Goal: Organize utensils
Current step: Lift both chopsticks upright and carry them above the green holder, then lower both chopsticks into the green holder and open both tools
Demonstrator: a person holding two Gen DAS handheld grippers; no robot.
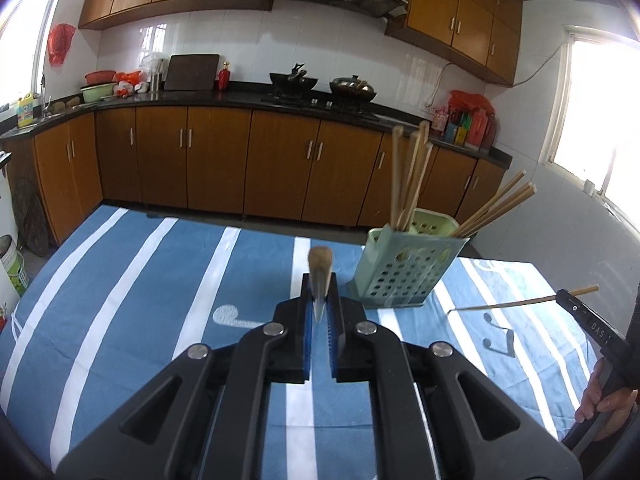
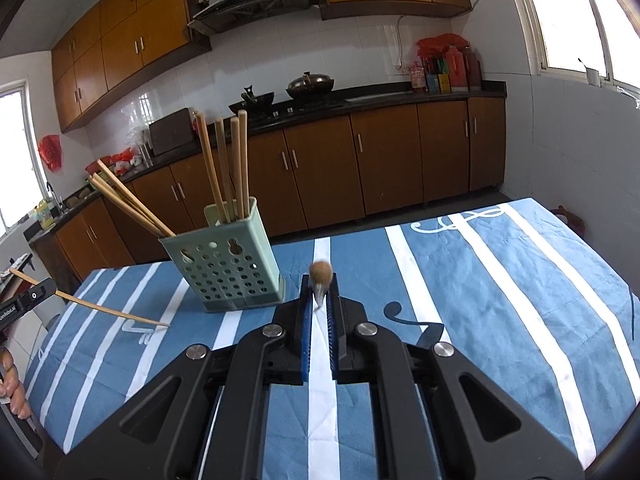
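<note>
- So, up close in each wrist view: fingers clamped on a single chopstick, seen end-on, butt end poking out past the tips — left gripper (image 1: 319, 300) and right gripper (image 2: 320, 294) both.
- Cross-checking from the other side: left chopstick (image 2: 100, 309) angled down with its thin tip touching or just above the striped cloth on the worktop (image 2: 500, 280); right chopstick (image 1: 504, 305) much the same. Probably gripped near the thick end so the thin end can go into the holder first.
- Further out: green perforated holder (image 1: 404, 272) standing upright between the two grippers, already loaded — one bunch nearly vertical in the back compartment, another bunch leaning out of the front one.
- Beyond that: kitchen cabinets (image 1: 280, 164) and a stove with woks, not part of the job.
</note>
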